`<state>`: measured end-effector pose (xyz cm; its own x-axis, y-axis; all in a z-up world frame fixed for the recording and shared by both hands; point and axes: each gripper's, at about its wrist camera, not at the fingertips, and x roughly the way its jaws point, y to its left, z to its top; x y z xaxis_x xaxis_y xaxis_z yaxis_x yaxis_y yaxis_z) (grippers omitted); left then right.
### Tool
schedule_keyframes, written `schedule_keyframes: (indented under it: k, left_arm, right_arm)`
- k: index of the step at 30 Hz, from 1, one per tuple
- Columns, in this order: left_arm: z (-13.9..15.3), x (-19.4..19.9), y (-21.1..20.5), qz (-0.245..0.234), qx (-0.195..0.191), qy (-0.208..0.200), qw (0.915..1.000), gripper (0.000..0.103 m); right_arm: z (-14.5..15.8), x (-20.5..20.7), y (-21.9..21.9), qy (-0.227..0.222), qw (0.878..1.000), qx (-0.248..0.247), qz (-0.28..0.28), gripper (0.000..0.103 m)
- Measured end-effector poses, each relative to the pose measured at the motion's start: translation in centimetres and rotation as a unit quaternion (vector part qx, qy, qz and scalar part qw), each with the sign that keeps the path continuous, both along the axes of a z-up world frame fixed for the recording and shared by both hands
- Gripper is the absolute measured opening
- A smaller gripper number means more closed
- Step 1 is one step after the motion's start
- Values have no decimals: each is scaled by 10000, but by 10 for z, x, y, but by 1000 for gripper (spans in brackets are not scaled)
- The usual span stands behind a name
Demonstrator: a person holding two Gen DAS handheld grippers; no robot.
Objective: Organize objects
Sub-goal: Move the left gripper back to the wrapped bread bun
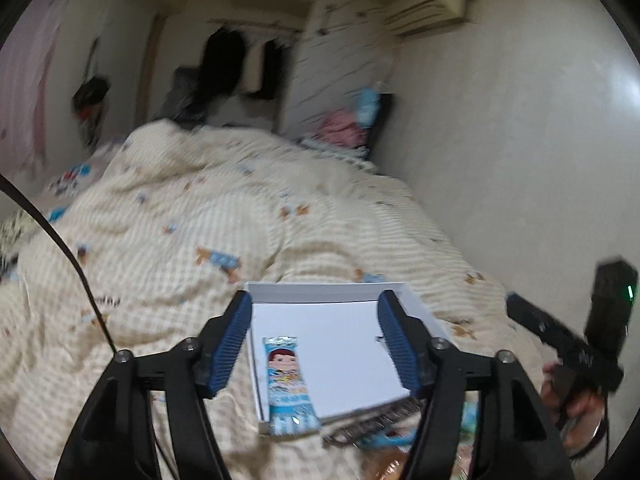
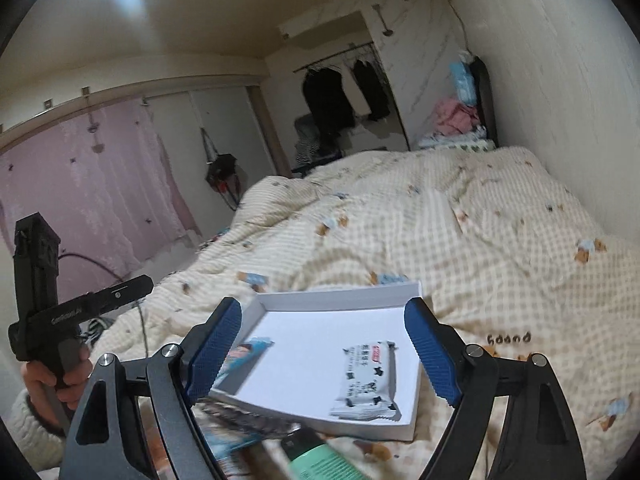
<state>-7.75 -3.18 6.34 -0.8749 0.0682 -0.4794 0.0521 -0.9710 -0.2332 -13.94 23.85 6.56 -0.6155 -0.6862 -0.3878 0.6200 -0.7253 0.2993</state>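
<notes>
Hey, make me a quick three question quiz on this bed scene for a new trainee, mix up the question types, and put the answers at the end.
1. True or false: the white tray holds two snack packets.
2. Which packet lies at the tray's left side? A) blue snack packet B) white packet with black print C) a green one
3. Fill in: both the left gripper and right gripper hold ____.

Key
1. True
2. A
3. Nothing; both stand open above the tray, which sits on the checked quilt.
</notes>
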Motion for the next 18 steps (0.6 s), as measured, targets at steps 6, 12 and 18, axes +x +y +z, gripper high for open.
schedule_keyframes:
  k: [6,12,18]
  left_arm:
    - [23,41,25,-493,-419,165,9978,78]
    - [28,51,46,-1080,-526,-295,9923,78]
    - [21,61,62,-1038,-759,-304,9912,78]
  right_arm:
    - [36,28,3,-161,9987,48,474,85]
    - [52,60,3,32,9970,309,703,85]
    - [41,83,9,71,9952,353,914,85]
